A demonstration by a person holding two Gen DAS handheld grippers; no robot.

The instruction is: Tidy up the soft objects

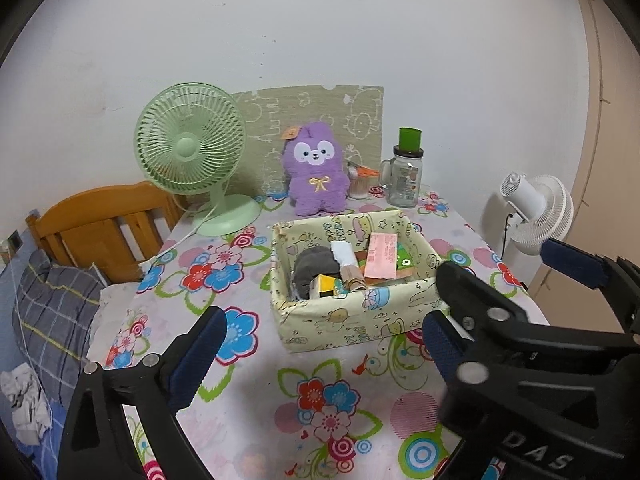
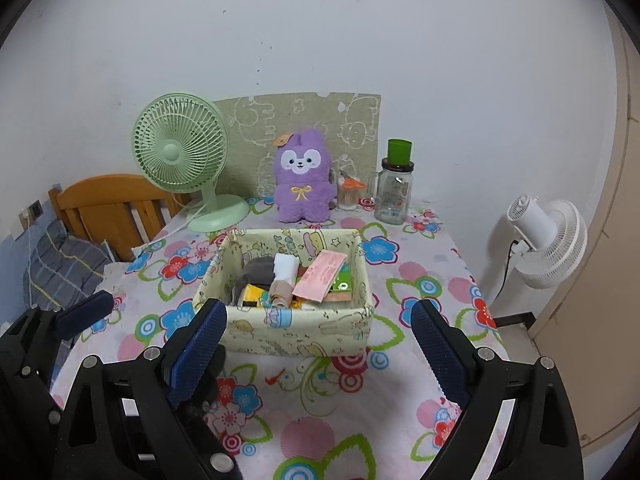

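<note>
**Item: purple plush rabbit (image 2: 303,176)** (soft object, to be organized)

- Location: upright at the counter's (image 2: 320,420) far edge, against the wall panel, between the green desk fan (image 2: 178,160) and the glass jar (image 2: 394,194) with green lid. The fabric-covered box (image 2: 298,330) sits mid-counter, just in front of it.
- Appearance: fluffy purple pile, white face patch, yellow embroidered bow on the chest, orange tag near one ear. Looks light and compressible; likely to sag if held by an ear.
- Box contents: grey soft item (image 2: 258,272), white roll, pink packet (image 2: 320,276), yellow and green cartons. Little free room; the plush would probably sit on top.

**Tools**
- Right gripper (image 2: 316,354): jaws wide apart, empty, hovering over the near edge of the counter, aimed at the box.
- Left gripper (image 1: 320,344): jaws wide apart, empty, beside the right, also facing the box.

**Handling note (judgement)**
- Step in hand appears to be the approach to the plush. Pass over the box, not through it; close across the torso, not a limb; keep clear of the jar and the small container of sticks (image 2: 347,196) just beside the plush.
</note>
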